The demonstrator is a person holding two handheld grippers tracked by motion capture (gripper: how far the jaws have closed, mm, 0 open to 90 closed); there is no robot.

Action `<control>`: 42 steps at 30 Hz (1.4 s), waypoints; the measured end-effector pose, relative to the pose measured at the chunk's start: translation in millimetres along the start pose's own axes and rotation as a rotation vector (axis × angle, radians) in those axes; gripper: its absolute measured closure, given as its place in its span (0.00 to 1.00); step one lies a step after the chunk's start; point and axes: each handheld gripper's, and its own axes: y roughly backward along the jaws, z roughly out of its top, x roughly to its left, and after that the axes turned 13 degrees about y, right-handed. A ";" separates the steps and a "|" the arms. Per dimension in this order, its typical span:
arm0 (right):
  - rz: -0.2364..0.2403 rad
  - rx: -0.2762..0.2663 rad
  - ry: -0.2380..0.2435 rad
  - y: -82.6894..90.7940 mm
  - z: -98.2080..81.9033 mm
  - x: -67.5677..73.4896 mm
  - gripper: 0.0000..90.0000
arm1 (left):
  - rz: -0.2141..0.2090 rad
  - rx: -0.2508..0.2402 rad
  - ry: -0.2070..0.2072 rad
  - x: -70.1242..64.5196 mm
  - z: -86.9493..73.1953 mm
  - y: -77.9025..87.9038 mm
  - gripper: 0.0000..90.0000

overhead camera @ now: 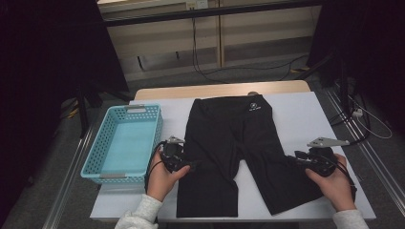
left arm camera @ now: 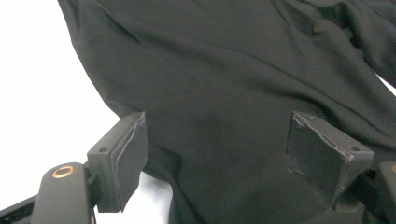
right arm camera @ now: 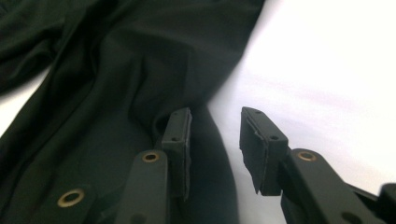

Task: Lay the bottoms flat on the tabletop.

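Note:
A pair of black shorts [overhead camera: 229,143] lies flat on the white table cover [overhead camera: 296,114], waistband at the far side and both legs toward me. My left gripper [overhead camera: 193,164] rests at the outer edge of the left leg. In the left gripper view its jaws [left arm camera: 217,154] stand wide apart, with the black fabric [left arm camera: 224,70] lying between them and not pinched. My right gripper [overhead camera: 292,160] sits at the outer edge of the right leg. Its jaws [right arm camera: 215,140] are a little apart, straddling the fabric's edge [right arm camera: 116,70] without pressing it.
A light blue perforated basket [overhead camera: 93,157] stands on the table's left side, close to my left hand. Bare white cover lies to the right of the shorts. Cables [overhead camera: 205,71] run across the floor beyond the table's far edge.

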 end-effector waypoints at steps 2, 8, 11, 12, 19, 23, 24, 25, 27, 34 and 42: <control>0.015 0.053 0.003 -11.8 -0.2 3.1 0.75 | 0.004 0.003 -0.001 0.8 -0.1 -0.1 0.24; 0.031 0.071 0.007 -16.3 3.0 7.8 0.99 | 0.005 0.003 -0.002 1.5 -0.4 0.8 0.24; 0.035 0.055 -0.004 -11.2 4.5 6.4 1.00 | 0.002 0.003 -0.002 1.2 -0.3 1.1 0.24; 0.029 0.037 -0.018 -7.4 4.2 4.3 1.00 | 0.003 0.000 0.000 1.2 -0.2 1.2 0.24; -0.054 0.038 -0.111 7.9 -13.5 -15.7 0.99 | 0.003 0.005 -0.003 1.2 -0.1 1.0 0.24; -0.100 0.037 -0.123 7.2 -11.5 -16.8 0.83 | 0.006 0.002 -0.002 1.6 0.1 1.0 0.24; -0.097 0.022 -0.122 6.8 -10.5 -16.5 0.81 | 0.006 0.005 0.000 2.0 0.0 0.7 0.24; -0.098 0.008 -0.115 5.9 -8.1 -15.6 0.76 | 0.006 0.008 -0.002 2.3 0.0 0.5 0.24; -0.093 -0.001 -0.115 3.1 -3.8 -14.8 0.72 | 0.004 0.009 -0.001 2.1 -0.1 0.1 0.24; -0.090 0.006 -0.084 -8.7 5.7 -13.0 0.73 | 0.003 0.010 -0.002 2.2 -0.2 0.4 0.24; -0.033 0.034 -0.113 -25.5 2.8 -21.9 0.97 | 0.003 0.018 -0.002 1.2 -1.1 -2.2 0.24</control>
